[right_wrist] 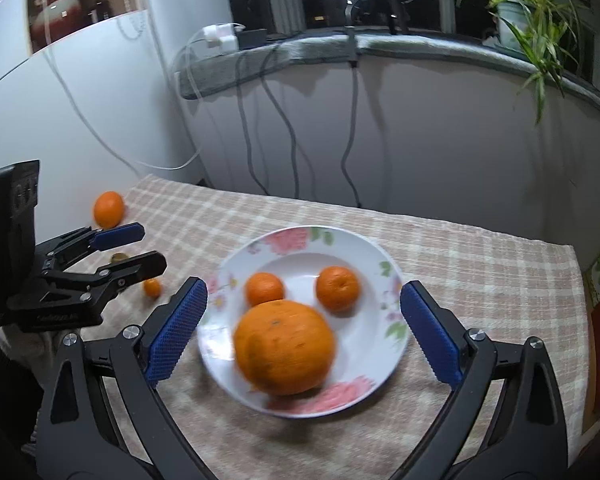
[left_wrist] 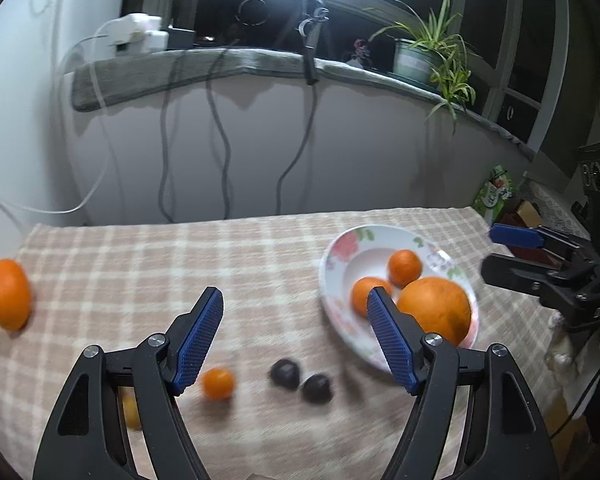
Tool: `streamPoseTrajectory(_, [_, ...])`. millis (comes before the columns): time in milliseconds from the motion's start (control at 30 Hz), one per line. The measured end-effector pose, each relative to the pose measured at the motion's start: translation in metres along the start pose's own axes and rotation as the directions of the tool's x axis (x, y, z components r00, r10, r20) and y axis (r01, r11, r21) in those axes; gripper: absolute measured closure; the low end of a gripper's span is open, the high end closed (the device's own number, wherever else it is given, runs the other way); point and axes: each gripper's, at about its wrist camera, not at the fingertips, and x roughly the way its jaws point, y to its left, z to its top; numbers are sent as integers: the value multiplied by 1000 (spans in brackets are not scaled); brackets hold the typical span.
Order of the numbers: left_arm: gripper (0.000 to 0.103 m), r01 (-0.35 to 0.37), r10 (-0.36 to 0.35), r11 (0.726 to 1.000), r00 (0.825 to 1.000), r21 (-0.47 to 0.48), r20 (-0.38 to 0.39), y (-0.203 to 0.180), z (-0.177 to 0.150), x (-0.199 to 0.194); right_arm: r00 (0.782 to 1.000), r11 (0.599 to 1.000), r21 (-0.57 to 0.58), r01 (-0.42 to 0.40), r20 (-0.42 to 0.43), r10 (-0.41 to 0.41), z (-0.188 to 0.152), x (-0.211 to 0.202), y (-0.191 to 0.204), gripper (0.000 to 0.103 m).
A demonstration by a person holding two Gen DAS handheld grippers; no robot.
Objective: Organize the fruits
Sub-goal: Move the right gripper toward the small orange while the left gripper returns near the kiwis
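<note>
A flowered white plate on the checked cloth holds one big orange and two small ones. My right gripper hangs open over the plate's near side, nothing between its pads. My left gripper is open above the cloth, left of the plate, and empty. On the cloth lie another orange at the far left, a tiny orange fruit, a second one half hidden behind the left finger, and two dark round fruits.
Each gripper shows in the other's view: the right one, the left one. Behind the table a white wall carries hanging cables under a grey sill with a potted plant. Boxes stand past the table's right edge.
</note>
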Motion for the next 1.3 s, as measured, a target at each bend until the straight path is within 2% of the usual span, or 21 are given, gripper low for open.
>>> streamPoseTrajectory(267, [28,-64,64,997,998,-49,-1,41,-32,-31,996,993,-86,-82,13,84,-13,-8,52,4])
streamPoseTrajectory(500, [29,-114,114,987,993,-112,-5,74,-60,-53,988,976,-153,-154,-6,155,-24,1,92,4])
streamPoseTrajectory(733, [49,-119,116,979,993,-163,-31,97,-76,-55,981,955,-225,-193,-61,183,-25,29,126,4])
streamPoseTrajectory(833, [53,-110,105,980,994,-167,-38,101,-79,-53,977,947,-245,-208,-100,188,-24,43,137,14])
streamPoseTrajectory(967, [58,-96,89,981,995,-168,-53,101,-82,-47,974,938,-273,-213,-138,181,-24,61,149,18])
streamPoseTrajectory(1200, [61,-72,60,983,995,-170,-77,101,-83,-37,958,934,-271,-234,-228,174,-20,97,161,39])
streamPoseTrajectory(1300, [63,-73,59,983,995,-170,-85,102,-82,-33,956,935,-275,-226,-245,159,-18,109,166,42])
